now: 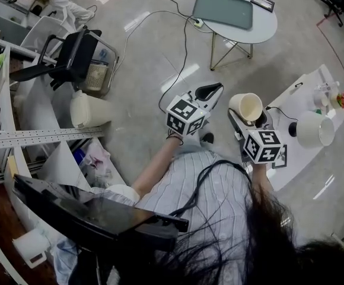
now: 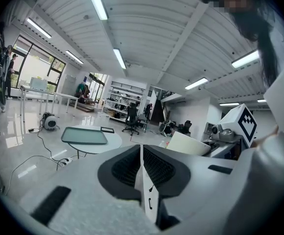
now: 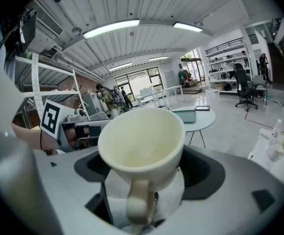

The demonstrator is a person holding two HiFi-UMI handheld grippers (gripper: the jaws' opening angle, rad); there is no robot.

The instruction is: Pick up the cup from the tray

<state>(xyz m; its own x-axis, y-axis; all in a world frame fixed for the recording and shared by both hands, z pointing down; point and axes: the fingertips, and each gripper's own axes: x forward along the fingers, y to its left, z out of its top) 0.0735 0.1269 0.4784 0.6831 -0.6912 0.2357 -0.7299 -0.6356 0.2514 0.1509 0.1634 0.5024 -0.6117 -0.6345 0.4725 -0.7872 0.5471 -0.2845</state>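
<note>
Dark loose hair (image 1: 267,242) and a striped shirt fill the lower edge of the head view; both arms reach forward over a grey polished floor (image 1: 154,58).

Item 1: cream ceramic cup with a loop handle (image 3: 141,146). It is held off any surface, mouth tilted forward, and its inside appears empty.

Item 2: right gripper (image 1: 247,123). Its jaws are clamped on the cup's handle.

Item 3: left gripper (image 2: 142,180). Its jaws are pressed together with nothing between them, beside the right one but not touching the cup.

Item 4: dark green rectangular tray (image 1: 222,9) on a round white table (image 1: 267,28), well apart from the cup. It looks bare.

Progress, as judged: the pick-up looks complete, since the cup is lifted and clear of the tray, and nothing of the task seems left.

Not legible: the lower handle is buried between the jaw pads, and small objects on the white bench (image 1: 302,100) at right are too small to name.
</note>
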